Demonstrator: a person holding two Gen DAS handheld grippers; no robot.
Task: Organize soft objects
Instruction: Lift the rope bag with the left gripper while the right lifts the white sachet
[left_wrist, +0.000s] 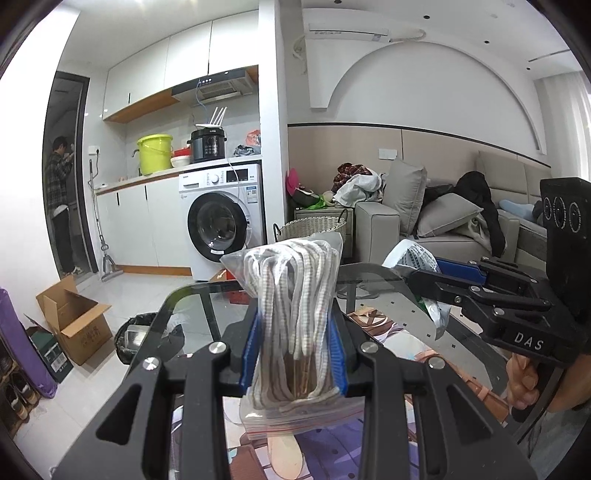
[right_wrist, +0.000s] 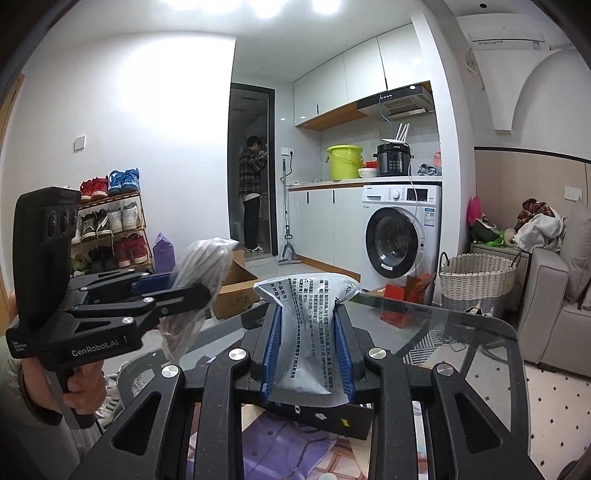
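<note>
Your left hand-held gripper (left_wrist: 293, 347) is clamped on a clear zip bag of white laces (left_wrist: 295, 295), blue pads (left_wrist: 249, 354) pressing both sides of the bundle, bag held upright above the glass table (left_wrist: 192, 314). Bag's sealed bottom edge hangs below the jaws, top fans out above them. Your right hand-held gripper (right_wrist: 308, 350) is clamped on a grey printed pouch (right_wrist: 310, 332), pinched at its middle, upper end flaring wide, text running vertically down it. Pouch is held up off the table, over a black box (right_wrist: 332, 417) lying on the glass.

Left view: right hand-held gripper comes in from the right side, holding the pouch beside the lace bag, the two apart, not touching. Right view: left hand-held gripper sits at left with the lace bag raised.

Background: washing machine (left_wrist: 225, 229), wicker basket (right_wrist: 476, 277) near the sofa (left_wrist: 443, 229), shoe rack (right_wrist: 110, 225), open cardboard box (left_wrist: 74, 321) on the floor.
</note>
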